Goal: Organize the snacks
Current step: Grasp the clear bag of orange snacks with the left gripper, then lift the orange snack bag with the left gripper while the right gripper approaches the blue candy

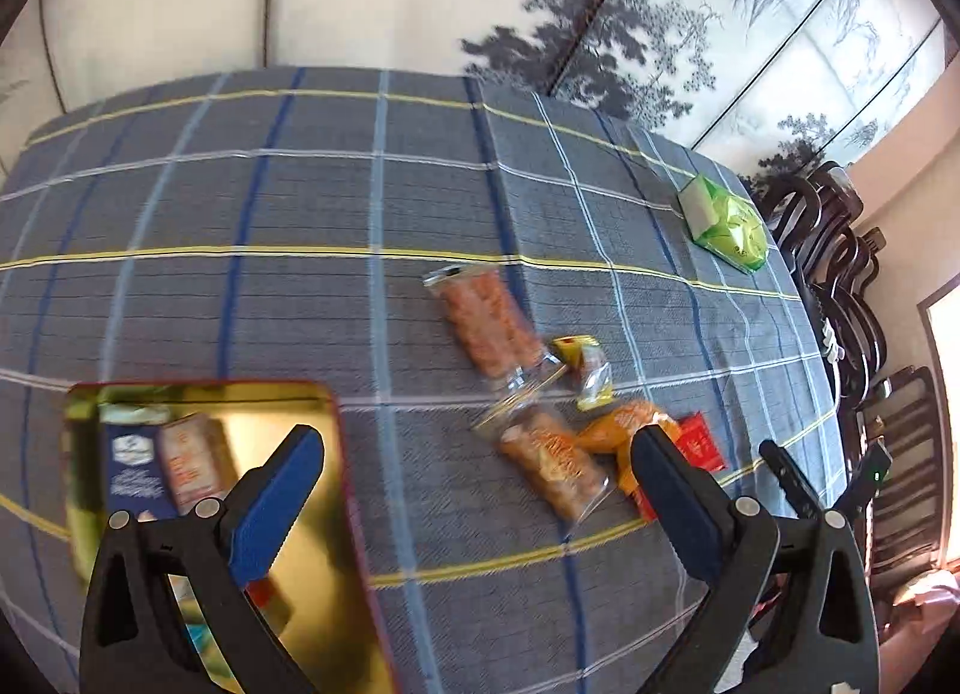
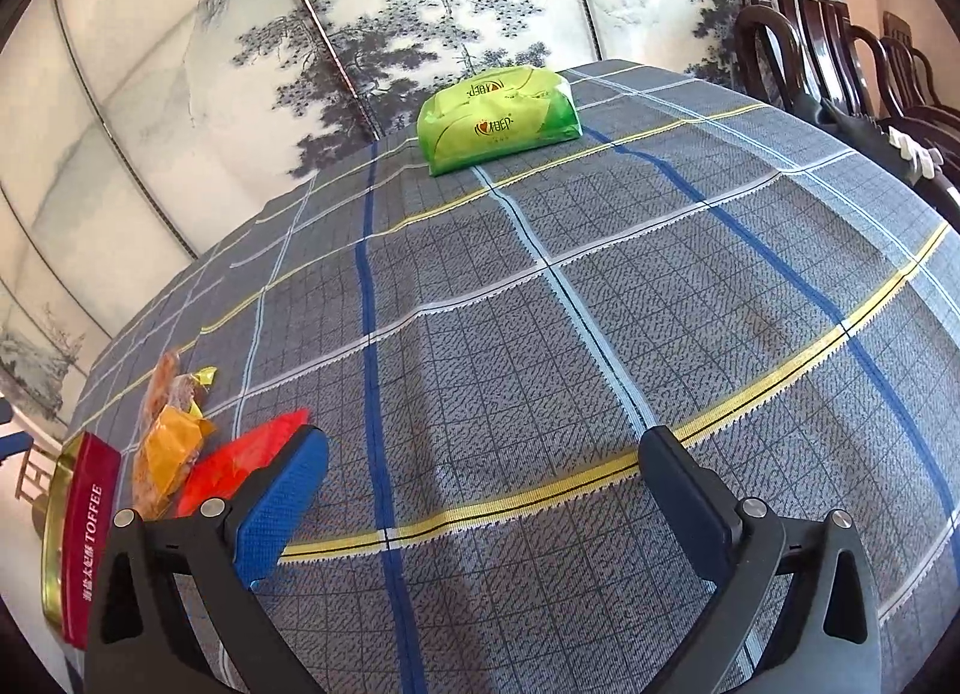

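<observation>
Snacks split two ways: a few packets already lie in the open gold-lined red rectangular tin at my near left, including a dark blue packet and a pale orange one. Left to do, judging by the loose pile on the bench: a long clear pack of orange-brown biscuits, a second clear biscuit pack, a small yellow wrapped sweet, an orange crinkly pouch and a flat red packet. So roughly partway, several still out.

My left tongs are spread wide, nothing between the fingers, hanging between tin and pile; view blurred. My right tongs are also spread wide and empty over bare checked cloth, with the red packet just beside the left finger.

Green plastic tissue pack sits well apart near the far edge. Dark wooden chairs crowd the right side of the bench. Middle and far-left cloth is open room; the painted screen stands behind.
</observation>
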Tool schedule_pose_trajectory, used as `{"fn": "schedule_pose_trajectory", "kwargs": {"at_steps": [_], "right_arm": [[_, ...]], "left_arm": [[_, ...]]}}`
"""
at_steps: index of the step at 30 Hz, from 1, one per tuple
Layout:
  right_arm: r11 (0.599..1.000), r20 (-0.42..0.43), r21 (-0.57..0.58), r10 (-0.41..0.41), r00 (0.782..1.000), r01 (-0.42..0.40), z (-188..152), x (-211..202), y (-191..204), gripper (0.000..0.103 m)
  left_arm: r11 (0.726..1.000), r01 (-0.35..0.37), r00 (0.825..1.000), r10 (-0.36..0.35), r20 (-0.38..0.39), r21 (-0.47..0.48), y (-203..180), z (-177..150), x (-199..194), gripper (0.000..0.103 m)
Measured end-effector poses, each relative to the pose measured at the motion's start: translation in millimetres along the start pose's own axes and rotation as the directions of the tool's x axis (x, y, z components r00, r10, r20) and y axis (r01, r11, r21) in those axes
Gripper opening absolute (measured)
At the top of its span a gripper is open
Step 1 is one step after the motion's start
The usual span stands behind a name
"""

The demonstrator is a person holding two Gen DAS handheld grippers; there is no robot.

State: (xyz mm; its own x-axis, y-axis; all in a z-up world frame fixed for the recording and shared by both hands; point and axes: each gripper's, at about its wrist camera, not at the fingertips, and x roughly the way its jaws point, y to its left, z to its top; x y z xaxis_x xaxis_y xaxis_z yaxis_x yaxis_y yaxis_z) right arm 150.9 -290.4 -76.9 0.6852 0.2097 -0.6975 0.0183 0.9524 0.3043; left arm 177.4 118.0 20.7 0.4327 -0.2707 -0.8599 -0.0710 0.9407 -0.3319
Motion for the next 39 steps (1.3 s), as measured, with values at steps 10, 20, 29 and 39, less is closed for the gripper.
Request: {"fn": "schedule_pose_trajectory", "kwargs": {"at_steps": [10,20,29,39], "right_arm": [[0.996,0.015,0.031,0.083,0.996,-0.084,-1,-3,-5,0.103],[0.993,0.007,0.014,0.115,0.993,-0.115,-1,-2,-2,0.103],[0.993,0.008,0.023,0.114,0.993,-0.114,-2,-2,-3,0.103],[0.948,-0.04,-0.125,0.29,0.956,-0.293,-13,-13,18,0.09]], "left_arm": [[0.988,-0.15,0.98,0.144,-0.137,-0.034,-16,44,103,0.067],[0.967,-0.255,0.957,0.251,-0.142,-0.004,-24,48,129,0.05],[0.973,-0.232,0.972,0.231,-0.029,-0.008,-38,8,81,0.034],[0.992,-0.043,0.999,0.043,0.0,0.119,-69,-96,6,0.034]]}}
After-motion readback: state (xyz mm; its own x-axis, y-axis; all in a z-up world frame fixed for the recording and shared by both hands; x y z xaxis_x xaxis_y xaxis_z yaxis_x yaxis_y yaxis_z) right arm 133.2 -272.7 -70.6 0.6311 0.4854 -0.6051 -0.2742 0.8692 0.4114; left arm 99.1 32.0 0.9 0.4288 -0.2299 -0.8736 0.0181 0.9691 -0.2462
